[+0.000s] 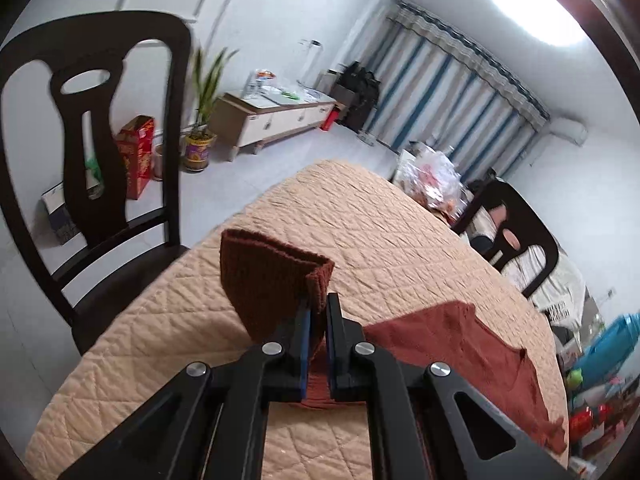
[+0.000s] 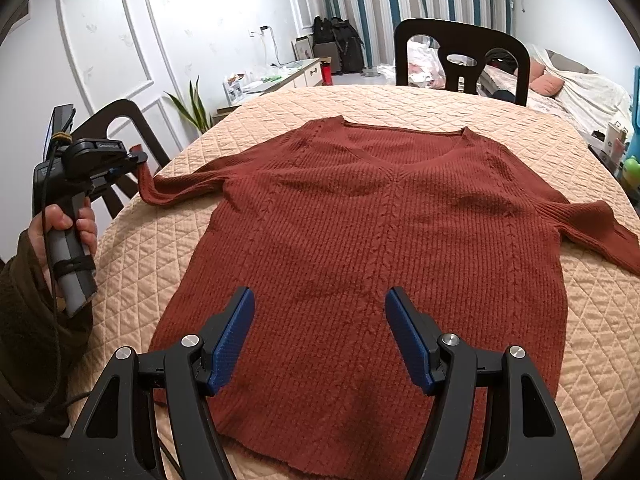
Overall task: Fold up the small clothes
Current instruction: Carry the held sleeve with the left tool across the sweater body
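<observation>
my left gripper is clamped on the cuff of the sweater's left sleeve, the ribbed end pinched between the blue pads and standing up off the quilted table cover. my right gripper hangs with its jaws wide apart and nothing between them, low over the hem half of the rust-red v-neck sweater, which lies flat, face up, with its neckline at the far side and its hem toward me. the sleeve's long axis runs from the shoulder outward to my left, and from the cuff the body lies to the right, so the fold i judge to be next carries the cuff rightward across the chest. my left hand owns that move; the right is nearer the hem and the other sleeve, which trails toward the right table edge. the left cuff sits close to the table's left rim, with a dark wooden chair just past it, so room outward is short, while the way inward over the knit is open. the far half of the table is bare cover, with a second chair behind it.
</observation>
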Demonstrator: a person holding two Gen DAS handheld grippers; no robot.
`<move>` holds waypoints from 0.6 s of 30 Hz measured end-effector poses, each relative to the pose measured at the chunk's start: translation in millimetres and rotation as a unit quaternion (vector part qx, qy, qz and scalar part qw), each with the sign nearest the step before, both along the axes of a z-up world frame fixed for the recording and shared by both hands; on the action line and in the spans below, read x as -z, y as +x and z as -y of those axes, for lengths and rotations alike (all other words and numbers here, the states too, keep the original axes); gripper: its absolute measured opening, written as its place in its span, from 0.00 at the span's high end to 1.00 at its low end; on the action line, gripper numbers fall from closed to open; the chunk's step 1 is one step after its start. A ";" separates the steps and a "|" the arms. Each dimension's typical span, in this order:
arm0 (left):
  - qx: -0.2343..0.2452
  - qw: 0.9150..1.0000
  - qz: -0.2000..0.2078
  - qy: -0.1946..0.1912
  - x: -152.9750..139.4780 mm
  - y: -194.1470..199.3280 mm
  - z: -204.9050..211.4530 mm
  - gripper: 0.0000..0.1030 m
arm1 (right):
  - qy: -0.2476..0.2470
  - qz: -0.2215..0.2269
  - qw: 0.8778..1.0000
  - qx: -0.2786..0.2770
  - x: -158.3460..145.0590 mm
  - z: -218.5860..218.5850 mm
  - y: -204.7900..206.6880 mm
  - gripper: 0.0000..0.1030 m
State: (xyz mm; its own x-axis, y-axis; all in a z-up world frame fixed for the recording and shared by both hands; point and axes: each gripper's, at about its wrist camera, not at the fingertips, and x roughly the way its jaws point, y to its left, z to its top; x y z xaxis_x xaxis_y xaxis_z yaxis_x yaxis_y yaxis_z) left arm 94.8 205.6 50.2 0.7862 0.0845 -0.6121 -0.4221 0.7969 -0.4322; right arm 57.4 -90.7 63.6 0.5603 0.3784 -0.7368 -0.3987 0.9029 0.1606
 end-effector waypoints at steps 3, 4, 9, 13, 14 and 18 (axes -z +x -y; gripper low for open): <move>0.019 1.000 0.007 0.022 -6.7 5.6 15.2 0.92 | 0.001 -0.001 1.000 0.000 -0.4 1.0 0.9 0.34; 0.026 0.999 0.010 0.028 -9.6 7.9 20.5 0.92 | 0.000 -0.001 1.000 0.001 -0.6 1.5 1.0 0.34; 0.074 0.996 0.022 0.037 -19.9 22.9 48.9 0.92 | 0.001 0.003 1.000 0.008 -2.8 8.4 1.1 0.34; 0.114 0.992 0.028 0.043 -24.4 32.8 74.4 0.92 | 0.002 0.005 1.000 0.019 -3.9 16.6 3.5 0.34; 0.122 0.991 0.028 0.048 -24.6 34.2 82.3 0.92 | 0.003 0.005 1.000 0.021 -4.1 19.3 4.2 0.34; 0.151 0.986 0.021 0.066 -25.6 41.3 108.4 0.92 | 0.005 0.014 1.000 0.027 -5.9 27.3 9.6 0.34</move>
State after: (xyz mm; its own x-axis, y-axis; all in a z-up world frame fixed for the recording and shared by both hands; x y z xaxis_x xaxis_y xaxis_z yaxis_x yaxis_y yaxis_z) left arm 136.2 97.2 75.9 0.8125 -0.0799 -0.5774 -0.1412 0.9341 -0.3279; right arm 67.0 -118.0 69.5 0.6001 0.3537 -0.7175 -0.3535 0.9219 0.1587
